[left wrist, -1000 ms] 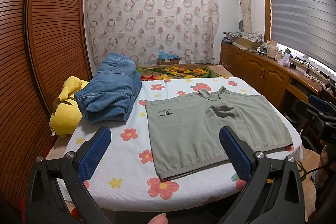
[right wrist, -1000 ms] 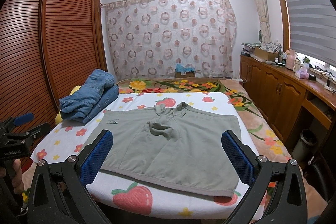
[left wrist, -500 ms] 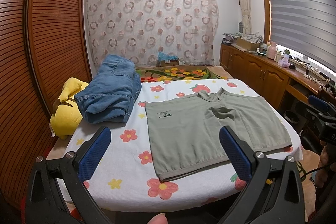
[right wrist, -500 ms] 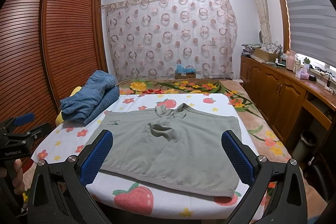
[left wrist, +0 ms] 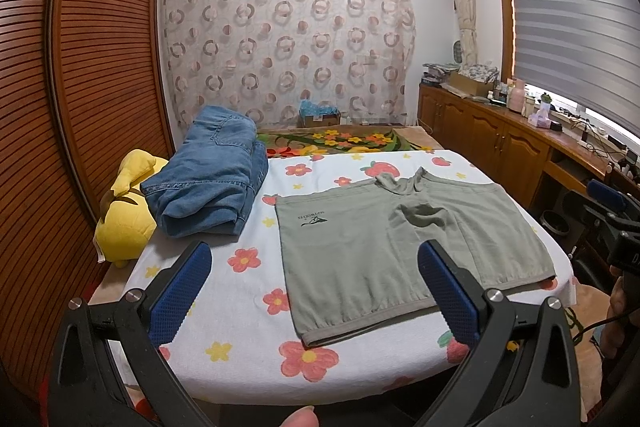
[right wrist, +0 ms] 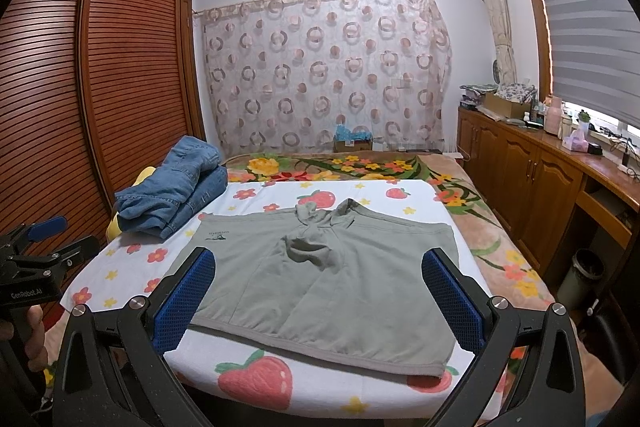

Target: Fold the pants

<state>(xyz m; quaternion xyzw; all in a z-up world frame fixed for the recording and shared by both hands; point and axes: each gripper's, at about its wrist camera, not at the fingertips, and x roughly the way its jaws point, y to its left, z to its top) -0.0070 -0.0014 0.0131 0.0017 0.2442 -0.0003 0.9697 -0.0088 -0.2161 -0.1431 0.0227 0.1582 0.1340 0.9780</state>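
Grey-green pants (left wrist: pixel 392 247) lie spread flat on the white flowered cover of the bed (left wrist: pixel 240 311), waistband towards me, a small black logo at their left. They also show in the right wrist view (right wrist: pixel 332 279). My left gripper (left wrist: pixel 314 283) is open and empty, held above the bed's near edge, left of the pants' middle. My right gripper (right wrist: pixel 318 291) is open and empty, held above the pants' near hem. Each gripper also shows at the edge of the other's view.
Folded blue jeans (left wrist: pixel 212 179) lie at the bed's left, beside a yellow plush toy (left wrist: pixel 124 211). A slatted wooden wardrobe (left wrist: pixel 80 87) stands on the left. Wooden cabinets (left wrist: pixel 504 143) with clutter run along the right wall. A bin (right wrist: pixel 580 279) stands by the bed's right side.
Both views have shifted only slightly. The pants and both open grippers stand as before.
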